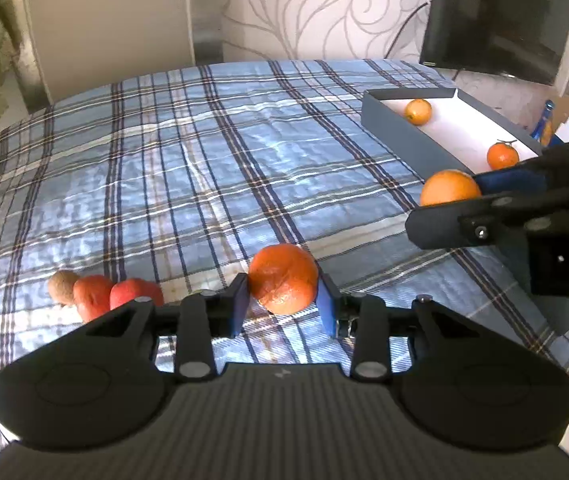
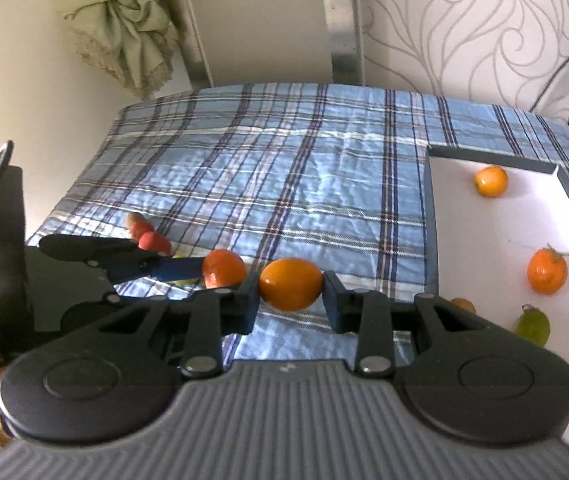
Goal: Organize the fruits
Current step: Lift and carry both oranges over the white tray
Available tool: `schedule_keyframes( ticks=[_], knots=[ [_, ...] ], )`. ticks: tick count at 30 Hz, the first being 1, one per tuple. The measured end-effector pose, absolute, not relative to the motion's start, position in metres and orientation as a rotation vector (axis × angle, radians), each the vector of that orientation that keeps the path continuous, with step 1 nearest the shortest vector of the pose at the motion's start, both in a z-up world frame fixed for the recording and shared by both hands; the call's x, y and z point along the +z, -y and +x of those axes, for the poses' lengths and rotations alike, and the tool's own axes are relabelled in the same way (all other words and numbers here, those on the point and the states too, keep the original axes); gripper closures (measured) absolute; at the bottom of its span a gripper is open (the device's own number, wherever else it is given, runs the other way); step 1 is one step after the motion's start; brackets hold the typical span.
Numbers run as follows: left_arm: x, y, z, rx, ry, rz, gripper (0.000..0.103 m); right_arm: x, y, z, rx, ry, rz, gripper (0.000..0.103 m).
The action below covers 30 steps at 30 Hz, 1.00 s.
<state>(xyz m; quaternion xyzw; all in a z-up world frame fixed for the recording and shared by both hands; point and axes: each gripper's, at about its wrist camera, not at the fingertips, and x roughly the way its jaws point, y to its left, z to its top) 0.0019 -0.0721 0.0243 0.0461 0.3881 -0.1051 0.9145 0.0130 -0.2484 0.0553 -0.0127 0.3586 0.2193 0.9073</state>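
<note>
Several fruits already lay in the box [image 2: 432, 216] at three o'clock. Left tongs [image 1: 283, 302] gripped a tangerine [image 1: 283, 279], right tongs [image 2: 291, 294] an orange [image 2: 290, 284]. Three fruits [image 1: 102, 294] waited at nine o'clock.

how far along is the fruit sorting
Partly done. Done: four fruits lie in the dark-walled, white-floored box, including a stemmed orange mandarin. In hand: the right tool grips a smooth orange fruit; the left tool grips a rough orange mandarin. Left: three red and tan fruits on the plaid cloth.

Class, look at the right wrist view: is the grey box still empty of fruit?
No: the grey box already holds an orange, a stemmed mandarin and a green fruit.
</note>
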Motion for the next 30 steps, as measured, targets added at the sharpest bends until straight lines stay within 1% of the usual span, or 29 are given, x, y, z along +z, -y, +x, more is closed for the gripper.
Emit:
schedule_keyframes(
  ticks=[8, 14, 30],
  knots=[
    [0.037, 0.084, -0.011, -0.165, -0.772, 0.077, 0.061, 0.060, 0.254, 0.004, 0.534, -0.711, -0.079, 0.067],
    [0.031, 0.092, -0.015, -0.115, -0.779, 0.057, 0.061, 0.055, 0.264, -0.003, 0.587, -0.706, -0.104, 0.067],
    [0.041, 0.115, -0.025, -0.031, -0.787, 0.112, 0.061, 0.052, 0.296, -0.011, 0.666, -0.686, -0.028, 0.067]
  ],
)
